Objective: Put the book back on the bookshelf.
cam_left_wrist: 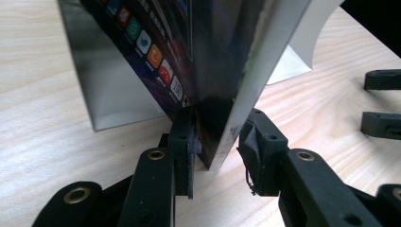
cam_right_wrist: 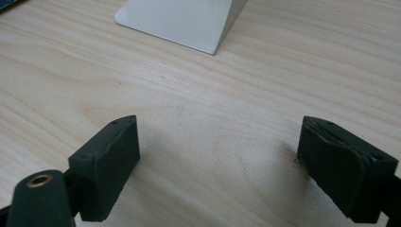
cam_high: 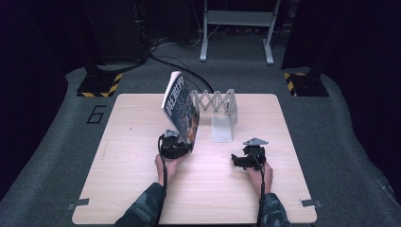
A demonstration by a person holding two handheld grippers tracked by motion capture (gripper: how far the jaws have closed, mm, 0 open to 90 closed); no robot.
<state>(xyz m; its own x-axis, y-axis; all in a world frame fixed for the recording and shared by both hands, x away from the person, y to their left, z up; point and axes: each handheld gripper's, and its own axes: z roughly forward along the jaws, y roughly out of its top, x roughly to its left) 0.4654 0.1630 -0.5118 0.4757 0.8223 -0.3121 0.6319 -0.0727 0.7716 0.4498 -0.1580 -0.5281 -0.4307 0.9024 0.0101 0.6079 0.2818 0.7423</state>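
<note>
Item one: a thin glossy magazine with a dark, colourful printed cover and a white spine edge [cam_high: 180, 106]. I see it standing on its lower corner on the pale wood-grain tabletop [cam_high: 127, 189], tilted so its top leans up and to the left in the high view, left of centre.

Item two: my left hand-held gripper [cam_high: 176, 146], black, two-jawed. Its jaws are closed on the magazine's bottom corner; in the left gripper view [cam_left_wrist: 215, 142] one pad presses the dark cover side and the other sits against the white edge.

Item three: my right hand-held gripper [cam_high: 248, 156], black, with a grey three-cornered plate on top. It rests low over the tabletop to the right, well apart from the magazine. In the right gripper view [cam_right_wrist: 220, 161] its jaws stand wide, with bare wood between them and nothing held.

Item four: a white metal expanding bookend rack with a zigzag lattice and flat end plates [cam_high: 222, 113]. It stands on the tabletop just right of and behind the magazine; its near plate lies ahead of the right hand-held gripper [cam_right_wrist: 189, 21].

Item five: the person's camouflage-patterned sleeves [cam_high: 142, 215], entering from the bottom edge.
</note>
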